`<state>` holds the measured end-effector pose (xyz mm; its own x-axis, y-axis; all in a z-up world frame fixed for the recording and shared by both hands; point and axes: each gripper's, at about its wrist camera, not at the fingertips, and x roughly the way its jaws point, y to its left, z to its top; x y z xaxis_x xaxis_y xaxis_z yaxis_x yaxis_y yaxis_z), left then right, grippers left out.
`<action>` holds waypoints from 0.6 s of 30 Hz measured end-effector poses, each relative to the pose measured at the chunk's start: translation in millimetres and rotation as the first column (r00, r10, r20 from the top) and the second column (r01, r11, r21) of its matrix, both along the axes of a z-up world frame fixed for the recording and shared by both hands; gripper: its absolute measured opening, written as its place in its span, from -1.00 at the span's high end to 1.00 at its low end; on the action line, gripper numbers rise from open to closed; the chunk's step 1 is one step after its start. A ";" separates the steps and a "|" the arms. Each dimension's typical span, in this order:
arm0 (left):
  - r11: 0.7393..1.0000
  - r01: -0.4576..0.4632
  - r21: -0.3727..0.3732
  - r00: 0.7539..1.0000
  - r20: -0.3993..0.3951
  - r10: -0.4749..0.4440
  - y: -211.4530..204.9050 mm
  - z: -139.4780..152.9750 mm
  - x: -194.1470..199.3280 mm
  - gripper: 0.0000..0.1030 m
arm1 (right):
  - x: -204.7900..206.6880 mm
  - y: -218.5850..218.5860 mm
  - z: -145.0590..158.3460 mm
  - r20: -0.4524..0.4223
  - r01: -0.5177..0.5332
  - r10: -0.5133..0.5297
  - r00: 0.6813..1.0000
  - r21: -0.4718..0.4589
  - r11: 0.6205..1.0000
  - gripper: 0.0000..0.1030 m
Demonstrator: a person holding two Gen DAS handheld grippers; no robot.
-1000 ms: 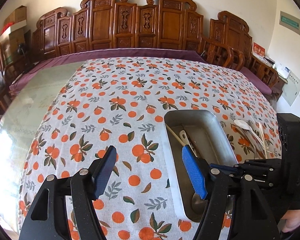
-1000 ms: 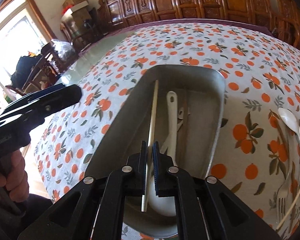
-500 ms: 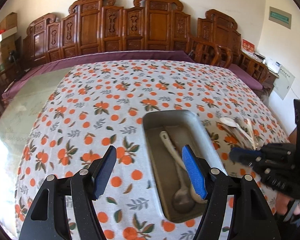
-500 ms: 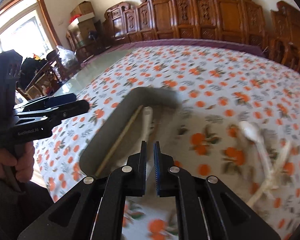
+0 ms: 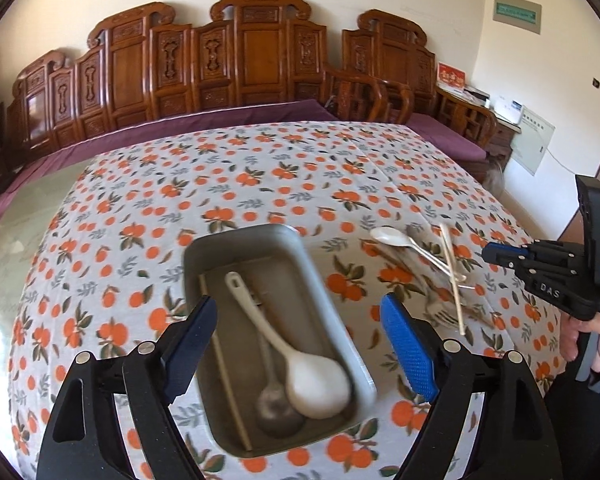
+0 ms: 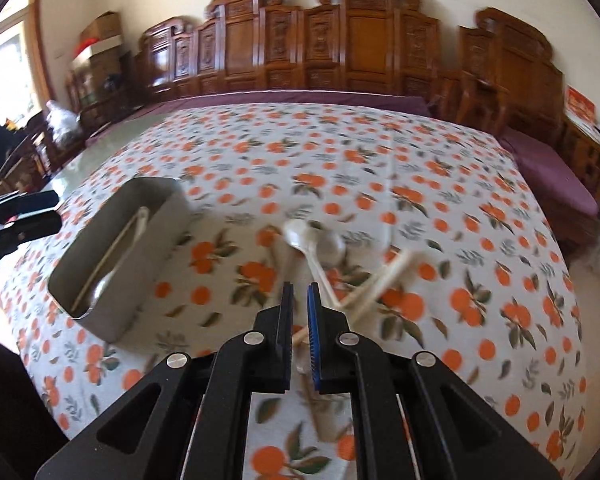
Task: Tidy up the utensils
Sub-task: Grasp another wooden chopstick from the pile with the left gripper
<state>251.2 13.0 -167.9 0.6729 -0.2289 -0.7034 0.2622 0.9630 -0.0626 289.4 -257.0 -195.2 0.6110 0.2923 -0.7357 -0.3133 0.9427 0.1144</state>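
Note:
A grey metal tray [image 5: 204, 240] lies on the orange-print cloth. It holds a white ceramic spoon [image 5: 312, 384], a metal spoon [image 5: 276, 412] and a pale chopstick [image 5: 224, 360]. My left gripper [image 5: 300, 340] hovers over the tray's near end. Its jaws are opening and the pads touch nothing. To the right is a loose pile: a white spoon [image 5: 388, 236], chopsticks [image 5: 452, 276] and a fork [image 5: 440, 312]. My right gripper [image 6: 300, 292] is shut and empty just above the pile's white spoon [image 6: 300, 236] and chopsticks [image 6: 384, 276]. The tray [image 6: 140, 280] lies to its left.
Carved wooden chairs [image 5: 256, 60] and a purple bench cushion [image 5: 220, 120] line the table's far side. Bare glass tabletop [image 5: 28, 208] shows left of the cloth. A person's hand [image 5: 588, 344] holds the right gripper [image 5: 496, 250] at the table's right edge.
My right gripper has swung from over the tray to the loose pile on the right. My left gripper's jaws have widened, and it has shifted so the tray lies between its fingers.

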 end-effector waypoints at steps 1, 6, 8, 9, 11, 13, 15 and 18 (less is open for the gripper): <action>1.000 0.008 -0.001 1.000 0.000 -0.008 -6.1 -0.1 0.2 -0.55 | 0.3 -4.6 -3.3 -0.001 0.012 -0.012 1.000 0.006 1.000 0.77; 0.999 0.047 -0.010 0.999 -0.017 -0.048 -31.0 -3.4 -0.5 -0.55 | 0.8 -19.3 -20.1 -0.025 0.053 -0.052 0.998 0.016 0.998 0.65; 0.998 0.062 -0.009 0.998 -0.024 -0.062 -40.4 -5.5 -0.8 -0.55 | 2.7 -24.2 -27.4 -0.037 0.057 -0.057 0.998 0.005 0.998 0.63; 0.998 0.069 -0.011 0.997 -0.027 -0.069 -45.6 -7.1 -1.2 -0.55 | 3.5 -27.1 -30.5 -0.041 0.061 -0.061 0.997 -0.001 0.998 0.60; 0.996 0.091 -0.014 0.995 -0.039 -0.091 -55.9 -11.3 -1.8 -0.55 | 5.6 -31.5 -35.9 -0.057 0.069 -0.069 0.996 0.002 0.998 0.45; 0.994 0.110 -0.006 0.993 -0.048 -0.110 -65.7 -16.2 -2.2 -0.55 | 6.5 -34.7 -39.4 -0.066 0.073 -0.073 0.995 -0.001 0.997 0.43; 0.992 0.126 0.005 0.991 -0.056 -0.125 -75.9 -21.3 -2.1 -0.55 | 7.9 -38.7 -42.9 -0.072 0.079 -0.080 0.994 -0.006 0.997 0.43; 0.988 0.151 0.009 0.986 -0.073 -0.150 -88.6 -28.3 -1.2 -0.55 | 10.2 -45.1 -45.5 -0.080 0.092 -0.091 0.993 0.005 0.996 0.43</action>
